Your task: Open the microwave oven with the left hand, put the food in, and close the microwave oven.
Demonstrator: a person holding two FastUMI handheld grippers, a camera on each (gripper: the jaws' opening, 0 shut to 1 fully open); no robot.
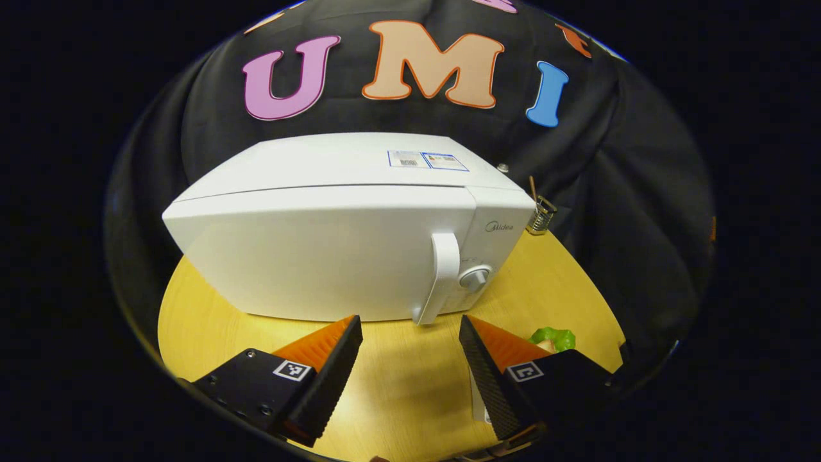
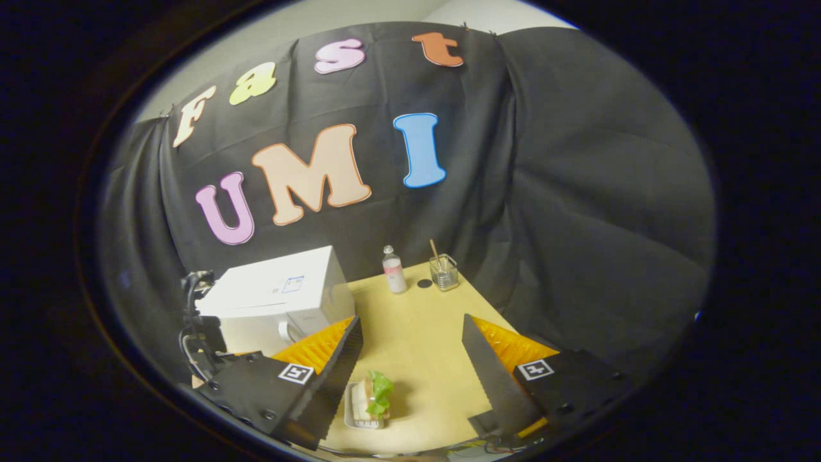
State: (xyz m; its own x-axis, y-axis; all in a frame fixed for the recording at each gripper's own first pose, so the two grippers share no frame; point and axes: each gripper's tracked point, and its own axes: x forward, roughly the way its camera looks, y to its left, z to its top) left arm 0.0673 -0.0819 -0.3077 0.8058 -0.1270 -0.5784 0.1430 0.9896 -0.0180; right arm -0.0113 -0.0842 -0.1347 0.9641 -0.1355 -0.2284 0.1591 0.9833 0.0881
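Left gripper (image 1: 410,333) jaws spread facing microwave (image 1: 346,224) handle (image 1: 439,276), right gripper (image 2: 410,333) jaws spread above sandwich (image 2: 374,398)

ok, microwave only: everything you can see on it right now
The microwave is a white box, smooth and glossy like painted metal or plastic, standing upright on the yellow wooden table in front of the black cloth. Its door is closed. A white vertical handle sits at the door's right edge, with a round dial beside it on the control panel. Stickers lie on its top. The open left gripper is in front of the handle, not touching. Nothing else touches it.
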